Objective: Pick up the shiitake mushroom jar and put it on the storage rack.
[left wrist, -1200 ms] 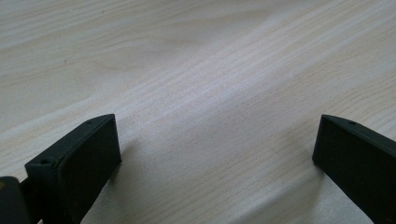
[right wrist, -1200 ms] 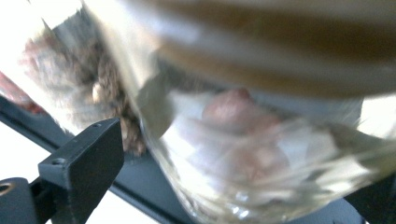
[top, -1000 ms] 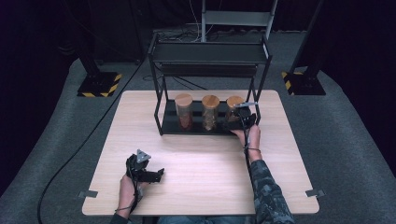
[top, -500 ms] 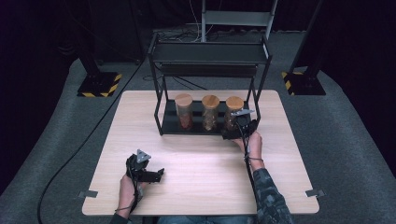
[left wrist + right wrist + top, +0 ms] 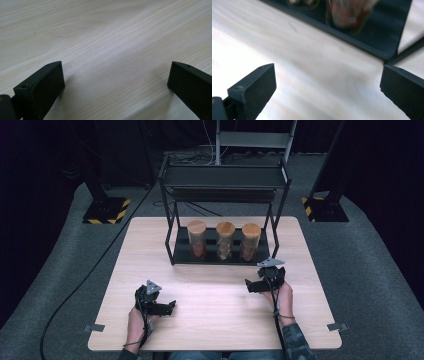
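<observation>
Three glass jars with wooden lids stand in a row on the lower shelf of a black metal rack (image 5: 174, 236): left jar (image 5: 197, 239), middle jar (image 5: 225, 240), right jar (image 5: 250, 241). My right gripper (image 5: 248, 285) is over the table in front of the rack's right end, open, nothing between its jaws. In the right gripper view its jaws stand wide apart (image 5: 327, 87) above the wood, with the blurred base of a jar (image 5: 348, 15) on the shelf ahead. My left gripper (image 5: 170, 307) rests near the front left, open and empty (image 5: 115, 85).
The light wooden table (image 5: 215, 320) has bare room between and in front of both grippers. The rack has a dark upper shelf (image 5: 223, 177). Grey carpet surrounds the table, with black stands with yellow-striped feet (image 5: 104, 211) at the back corners.
My right gripper has pulled back from the rack's right jar toward the person and now sits over the bare table. The left gripper has stayed in place.
</observation>
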{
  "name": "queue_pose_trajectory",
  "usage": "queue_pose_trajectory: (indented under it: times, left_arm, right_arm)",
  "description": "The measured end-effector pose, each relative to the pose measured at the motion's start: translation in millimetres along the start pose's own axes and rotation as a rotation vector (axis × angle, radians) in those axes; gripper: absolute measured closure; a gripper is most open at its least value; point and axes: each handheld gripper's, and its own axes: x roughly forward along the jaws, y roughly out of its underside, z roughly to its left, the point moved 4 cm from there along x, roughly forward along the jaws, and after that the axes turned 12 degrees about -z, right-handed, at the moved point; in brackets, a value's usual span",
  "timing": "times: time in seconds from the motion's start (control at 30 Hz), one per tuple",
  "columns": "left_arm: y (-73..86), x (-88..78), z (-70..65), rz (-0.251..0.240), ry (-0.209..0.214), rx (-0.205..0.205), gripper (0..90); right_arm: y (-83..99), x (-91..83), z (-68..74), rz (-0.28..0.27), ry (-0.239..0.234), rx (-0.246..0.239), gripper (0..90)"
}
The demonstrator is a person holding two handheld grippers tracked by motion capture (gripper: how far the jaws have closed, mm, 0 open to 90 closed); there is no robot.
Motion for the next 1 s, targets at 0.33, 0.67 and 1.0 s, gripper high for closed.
queue_pose_trajectory:
  times: [0.33, 0.67, 1.0]
  left_arm:
    - [0.0, 0.0, 0.0, 0.001, 0.000, 0.001, 0.1]
    - [0.0, 0.0, 0.0, 0.001, 0.000, 0.001, 0.1]
    - [0.0, 0.0, 0.0, 0.001, 0.000, 0.001, 0.0]
  right_arm:
    - [59.2, -28.3, -10.4, 0.031, -0.023, 0.066, 0.0]
    - [78.6, -47.8, -19.0, 0.025, 0.015, 0.073, 0.0]
    - [78.2, -47.3, -18.1, 0.024, -0.033, 0.039, 0.0]
